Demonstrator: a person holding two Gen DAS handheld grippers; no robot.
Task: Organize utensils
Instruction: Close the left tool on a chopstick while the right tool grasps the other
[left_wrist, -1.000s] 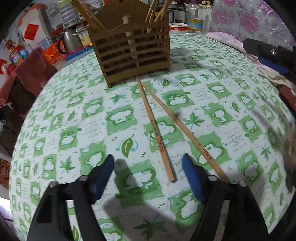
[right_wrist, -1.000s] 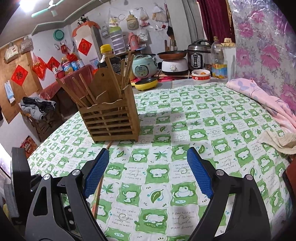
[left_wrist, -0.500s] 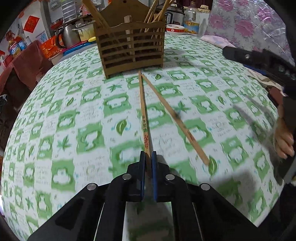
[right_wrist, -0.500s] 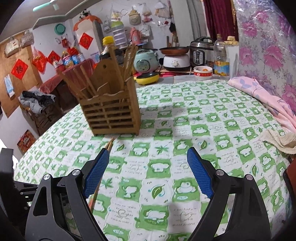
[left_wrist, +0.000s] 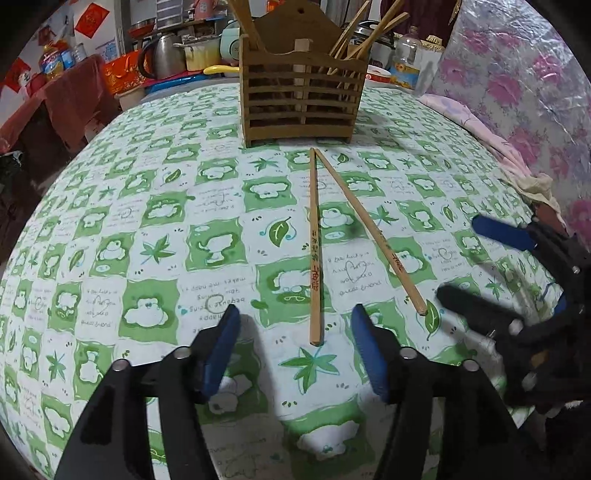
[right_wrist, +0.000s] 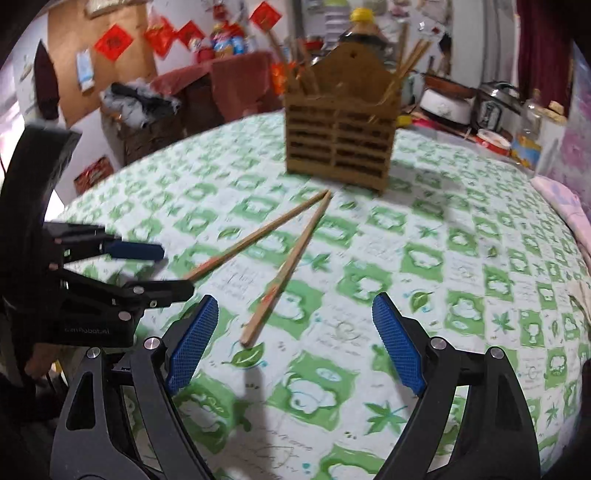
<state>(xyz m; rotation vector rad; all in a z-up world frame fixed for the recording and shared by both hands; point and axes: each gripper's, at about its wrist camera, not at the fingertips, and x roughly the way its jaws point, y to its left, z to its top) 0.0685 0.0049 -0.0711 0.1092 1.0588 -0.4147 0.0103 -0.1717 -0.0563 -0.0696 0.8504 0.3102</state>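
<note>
Left wrist view shows the left tool (left_wrist: 295, 341), clamped on the near chopstick (left_wrist: 315, 254) half a second ago, now wide open and empty, both chopsticks lying on the surface (left_wrist: 110, 229) near the holder (left_wrist: 301, 96), right tool (right_wrist: 291, 339) also open, so no pick-up is under way

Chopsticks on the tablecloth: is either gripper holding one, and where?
Neither. Left gripper and right gripper are open; both chopsticks lie free.

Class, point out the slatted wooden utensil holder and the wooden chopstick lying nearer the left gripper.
Slatted wooden utensil holder (left_wrist: 301, 105), left wrist view, front slats.
Wooden chopstick nearer the left gripper (left_wrist: 315, 258), left wrist view, printed shaft.
</note>
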